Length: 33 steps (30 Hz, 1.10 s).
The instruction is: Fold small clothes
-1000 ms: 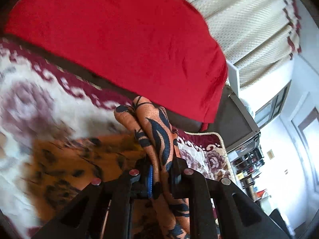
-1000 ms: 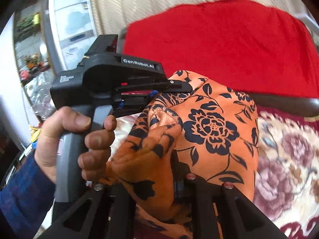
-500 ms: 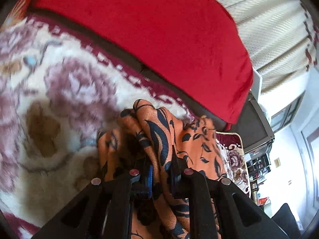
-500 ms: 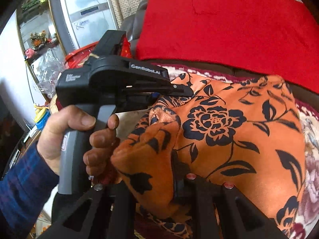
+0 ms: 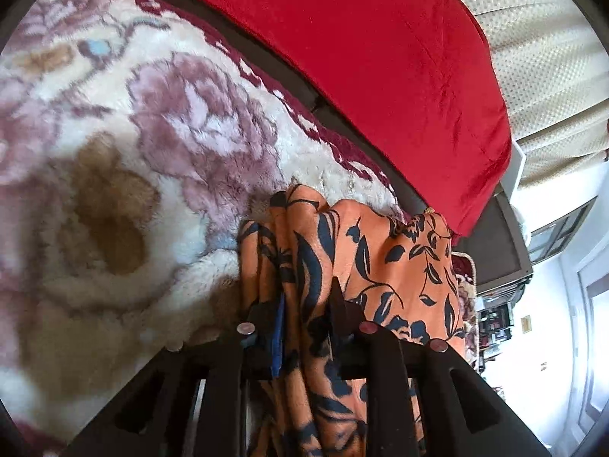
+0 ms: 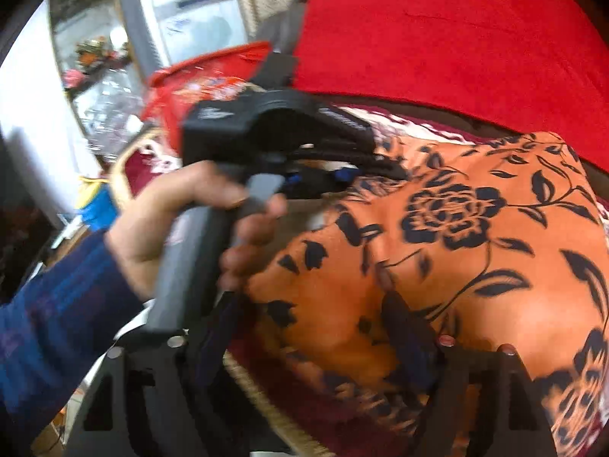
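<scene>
The orange garment with black flowers [image 6: 475,236] lies spread on the floral plush blanket, its edge bunched toward me. My right gripper [image 6: 316,316] has its jaws wide apart and still opening; a loose fold lies between them and the pads do not press on it. In the left wrist view the garment [image 5: 399,259] is gathered into a narrow fold between the fingers of my left gripper [image 5: 306,301]. Those jaws are starting to open but still pinch the cloth. The right wrist view shows the left gripper's black body [image 6: 274,129], gripped by a hand [image 6: 171,213] in a blue sleeve.
A floral plush blanket [image 5: 114,152] covers the surface. Behind it lies a big red cloth [image 5: 361,38] over a dark backrest, with a beige curtain [image 5: 533,38] beyond. At the left of the right wrist view stand a red bag [image 6: 198,80] and a pale cabinet [image 6: 190,7].
Both grippers came down with the garment, which now lies on the floral blanket. The right jaws sprang apart and let go of the cloth. The left jaws widened slightly around their fold.
</scene>
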Each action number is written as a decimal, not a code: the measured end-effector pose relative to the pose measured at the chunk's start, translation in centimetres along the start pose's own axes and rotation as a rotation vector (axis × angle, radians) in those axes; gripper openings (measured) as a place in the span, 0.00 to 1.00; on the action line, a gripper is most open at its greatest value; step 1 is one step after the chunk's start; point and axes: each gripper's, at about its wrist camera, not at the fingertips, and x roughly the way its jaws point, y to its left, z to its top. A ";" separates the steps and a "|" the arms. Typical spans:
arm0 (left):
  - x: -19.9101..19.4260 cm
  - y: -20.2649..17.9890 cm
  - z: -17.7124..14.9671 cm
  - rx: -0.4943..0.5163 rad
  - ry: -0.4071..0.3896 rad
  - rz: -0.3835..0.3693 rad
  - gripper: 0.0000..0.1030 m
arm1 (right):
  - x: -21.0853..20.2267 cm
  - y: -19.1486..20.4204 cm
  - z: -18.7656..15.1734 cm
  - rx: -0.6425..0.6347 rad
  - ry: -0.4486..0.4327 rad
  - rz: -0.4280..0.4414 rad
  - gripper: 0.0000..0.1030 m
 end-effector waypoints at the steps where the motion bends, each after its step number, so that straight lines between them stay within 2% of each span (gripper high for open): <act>1: -0.7 -0.1 -0.2 0.008 -0.012 0.007 0.21 | -0.5 0.2 -0.5 -0.002 -0.005 0.014 0.77; 6: -6.3 -2.5 -3.4 0.069 -0.091 -0.008 0.22 | -3.7 -2.2 -2.4 0.110 -0.066 0.055 0.77; 9: -7.9 -4.1 -6.6 0.083 -0.091 -0.034 0.23 | -6.1 -4.3 -2.9 0.182 -0.108 0.056 0.78; 11: -7.5 -3.7 -9.0 0.038 -0.061 0.010 0.23 | -7.8 -5.7 -3.5 0.235 -0.133 0.057 0.78; 13: -5.9 -1.9 -10.6 -0.023 -0.011 0.101 0.22 | -9.4 -7.3 -4.0 0.293 -0.164 0.060 0.78; 14: -5.4 -0.8 -11.1 -0.063 0.000 0.115 0.15 | -9.4 -8.2 -3.2 0.315 -0.169 0.066 0.78; 16: -5.7 -0.3 -11.2 -0.114 -0.013 0.093 0.15 | -10.4 -10.0 -3.5 0.377 -0.181 0.074 0.78; 19: -6.7 -2.6 -10.5 -0.060 -0.041 0.125 0.15 | -12.0 -12.0 -4.2 0.439 -0.187 0.074 0.78; 20: -7.1 -3.5 -10.3 -0.031 -0.055 0.145 0.17 | -12.4 -12.6 -4.3 0.458 -0.193 0.081 0.78; 22: -7.6 -5.0 -9.8 0.023 -0.091 0.175 0.35 | -13.1 -14.3 -4.4 0.507 -0.207 0.095 0.80; 23: -7.9 -5.5 -9.6 0.038 -0.127 0.203 0.58 | -13.2 -15.1 -4.5 0.530 -0.208 0.099 0.81; 24: -8.0 -6.0 -9.4 0.054 -0.185 0.251 0.73 | -13.0 -16.1 -4.4 0.559 -0.208 0.112 0.81; 25: -7.6 -6.6 -8.9 0.074 -0.220 0.279 0.74 | -12.6 -17.1 -4.1 0.590 -0.204 0.134 0.83; 27: -6.9 -6.9 -8.3 0.112 -0.236 0.310 0.74 | -11.1 -19.6 -3.5 0.654 -0.164 0.170 0.84; 29: -5.6 -6.7 -7.9 0.140 -0.223 0.353 0.74 | -9.6 -21.9 -2.8 0.715 -0.126 0.187 0.85; 31: -3.6 -6.7 -8.0 0.164 -0.194 0.435 0.74 | -7.7 -23.6 -2.1 0.775 -0.090 0.265 0.85; 33: -1.7 -5.8 -8.2 0.163 -0.154 0.496 0.74 | -6.3 -24.6 -1.2 0.808 -0.074 0.300 0.85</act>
